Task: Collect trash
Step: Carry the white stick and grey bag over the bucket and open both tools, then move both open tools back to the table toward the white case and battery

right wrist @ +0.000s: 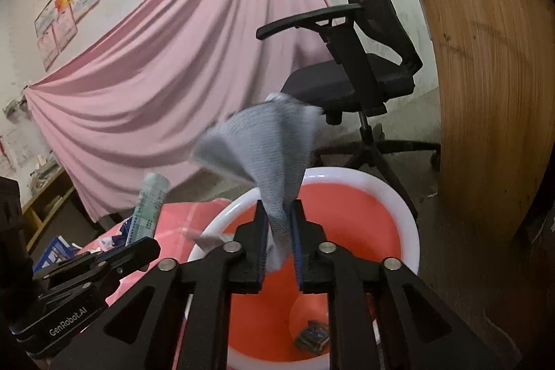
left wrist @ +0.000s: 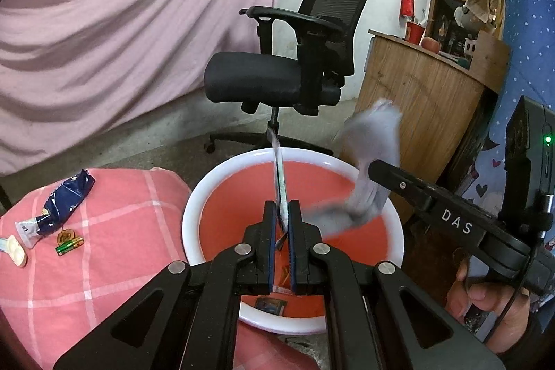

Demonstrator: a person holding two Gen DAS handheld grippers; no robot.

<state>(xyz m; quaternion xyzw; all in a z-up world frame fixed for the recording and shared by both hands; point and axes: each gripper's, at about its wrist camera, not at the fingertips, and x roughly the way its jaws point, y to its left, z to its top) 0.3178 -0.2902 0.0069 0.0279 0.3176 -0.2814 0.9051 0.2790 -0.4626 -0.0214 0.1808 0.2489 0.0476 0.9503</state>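
A: Holding both claws over the basin (left wrist: 189, 217), we have each one pinched on a piece of trash. Our left claw (left wrist: 285, 217) reaches forward and level above the basin's near side, its jaws narrow, gripping a thin flat wrapper (left wrist: 279, 175) edge-on so that it stands up between the pads.

B: From the right wrist we see that same wrapper (right wrist: 151, 207) as a green-and-white printed packet, tilted upward out of the left claw (right wrist: 138, 247) at the lower left. Our right claw (right wrist: 279, 231) points forward and slightly down at the basin (right wrist: 409, 217), jaws nearly together on a grey knitted cloth (right wrist: 263, 144) that fans out above the pads, blurred.

A: In the left view the right claw (left wrist: 373, 169) comes in from the right, angled up and leftward over the basin's far right rim, the cloth (left wrist: 364, 169) bunched at its tip. We see our right hand (left wrist: 485, 300) wrapped around its handle at the lower right.

B: Inside the orange basin lies a small dark packet (right wrist: 312, 338) at the bottom.

A: On the pink checked surface (left wrist: 114, 259) to the left lie a blue snack bag (left wrist: 67, 200), a green battery (left wrist: 69, 246) and a white tube (left wrist: 26, 231), well apart from both claws.
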